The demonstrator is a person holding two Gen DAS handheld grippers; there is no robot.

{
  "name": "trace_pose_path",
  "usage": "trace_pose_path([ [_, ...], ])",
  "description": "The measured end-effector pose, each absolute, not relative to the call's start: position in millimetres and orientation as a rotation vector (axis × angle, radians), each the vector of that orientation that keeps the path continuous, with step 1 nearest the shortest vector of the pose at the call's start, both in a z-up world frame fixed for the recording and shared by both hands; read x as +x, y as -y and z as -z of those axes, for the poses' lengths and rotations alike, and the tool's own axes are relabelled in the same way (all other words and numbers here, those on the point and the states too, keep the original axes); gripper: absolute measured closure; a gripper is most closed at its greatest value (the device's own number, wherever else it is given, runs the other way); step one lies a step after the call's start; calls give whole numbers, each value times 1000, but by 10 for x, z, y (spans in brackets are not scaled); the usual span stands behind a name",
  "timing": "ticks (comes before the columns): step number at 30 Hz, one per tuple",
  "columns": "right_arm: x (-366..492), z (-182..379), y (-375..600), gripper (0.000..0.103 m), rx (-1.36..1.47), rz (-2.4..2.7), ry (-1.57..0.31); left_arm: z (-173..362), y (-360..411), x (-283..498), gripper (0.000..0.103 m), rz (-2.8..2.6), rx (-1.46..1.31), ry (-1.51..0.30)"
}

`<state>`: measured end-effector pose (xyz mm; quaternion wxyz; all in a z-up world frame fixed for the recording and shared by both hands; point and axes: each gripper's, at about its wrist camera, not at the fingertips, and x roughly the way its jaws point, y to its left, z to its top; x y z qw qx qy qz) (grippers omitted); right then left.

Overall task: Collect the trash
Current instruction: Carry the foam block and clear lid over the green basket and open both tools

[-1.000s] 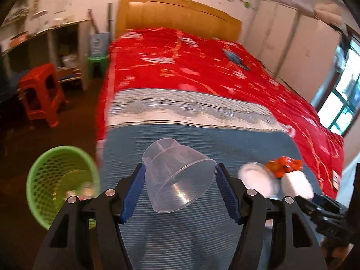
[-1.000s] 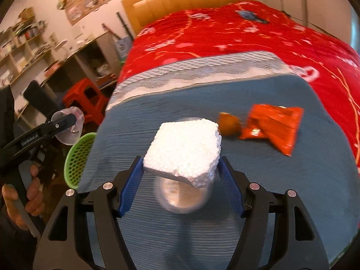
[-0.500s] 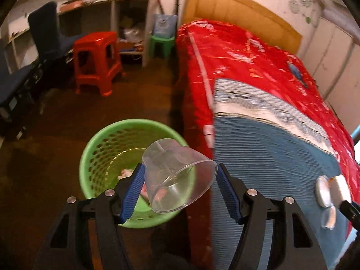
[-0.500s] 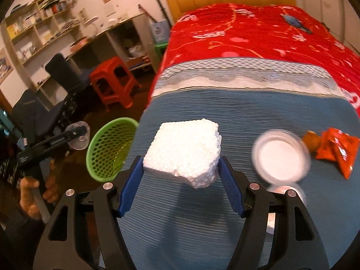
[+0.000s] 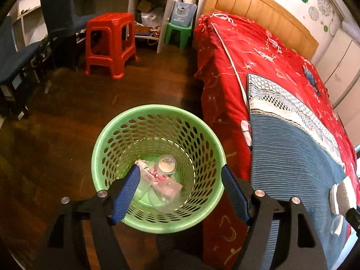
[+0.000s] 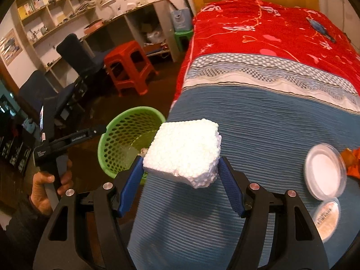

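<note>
Over the green basket on the dark floor beside the bed, I have my left gripper hanging with its jaws spread; they have just been opening, and nothing sits between them. Down in the basket lies a clear plastic cup among a small round tub and pink scraps. Just to the bed side of the basket, my right gripper is clamped on a white foam block above the blue blanket. Farther from the basket, on that blanket, lie a round white lid and a second lid, with an orange wrapper at the frame's edge. A hand holds the left gripper's handle.
</note>
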<state>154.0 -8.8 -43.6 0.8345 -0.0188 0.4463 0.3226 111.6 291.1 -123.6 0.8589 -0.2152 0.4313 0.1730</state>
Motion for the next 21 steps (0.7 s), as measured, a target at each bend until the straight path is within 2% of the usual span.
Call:
trace_pose_path([
  [21,1628,656,-1338,35,-138,-857,-1021,1117,-3317,312,31,-487,-533,-820],
])
